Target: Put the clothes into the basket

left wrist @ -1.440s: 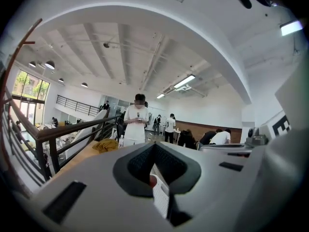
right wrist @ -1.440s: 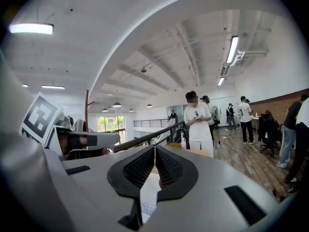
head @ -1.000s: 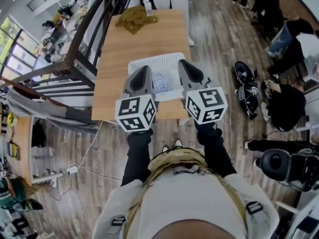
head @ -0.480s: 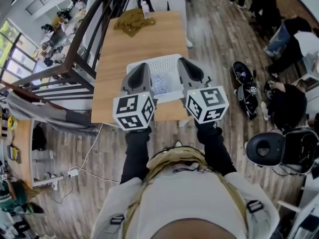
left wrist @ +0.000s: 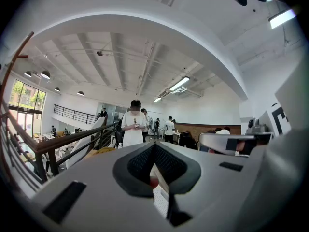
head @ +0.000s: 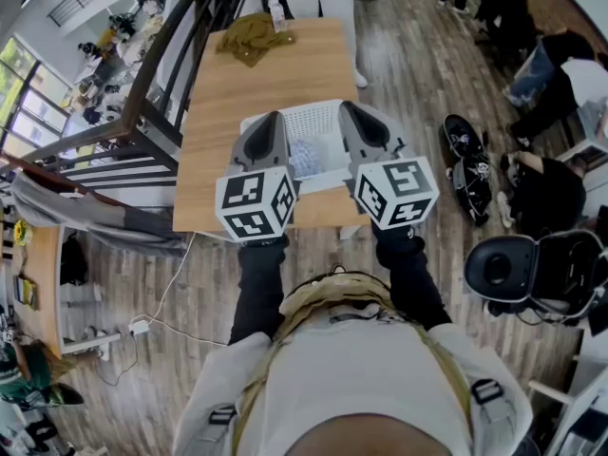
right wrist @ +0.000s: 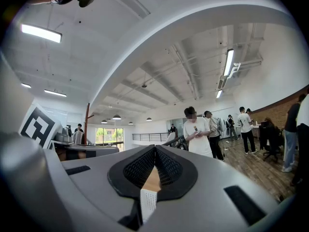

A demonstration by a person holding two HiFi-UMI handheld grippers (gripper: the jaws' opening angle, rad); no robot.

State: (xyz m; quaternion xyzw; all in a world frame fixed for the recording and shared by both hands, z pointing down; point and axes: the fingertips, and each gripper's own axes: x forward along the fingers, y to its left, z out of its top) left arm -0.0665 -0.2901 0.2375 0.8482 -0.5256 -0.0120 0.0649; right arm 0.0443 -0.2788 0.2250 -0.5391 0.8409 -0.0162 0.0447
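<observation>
White perforated basket (head: 306, 111) at near end of wooden table (head: 228, 103), set toward the right-hand side, its near wall close to the table's near edge. Inside it: one pale blue-white garment (head: 305, 156), bunched low. Second garment, olive (head: 252, 36), lies outside the basket, crumpled at the far end of the table, well apart from it; a small bottle (head: 276, 12) stands just beside it at the far edge. Bare wood between the two and along the basket's left. Left gripper (head: 273, 122) (left wrist: 154, 144) and right gripper (head: 351, 114) (right wrist: 154, 148) held level, flanking the basket from the near side, tips over its side walls; both have pads pressed together at the tips, nothing held. Dark stair railing (head: 157, 79) runs tight along the table's left edge; plank floor (head: 408, 74) open on the right, with black shoes (head: 467, 164) and seated people further right
</observation>
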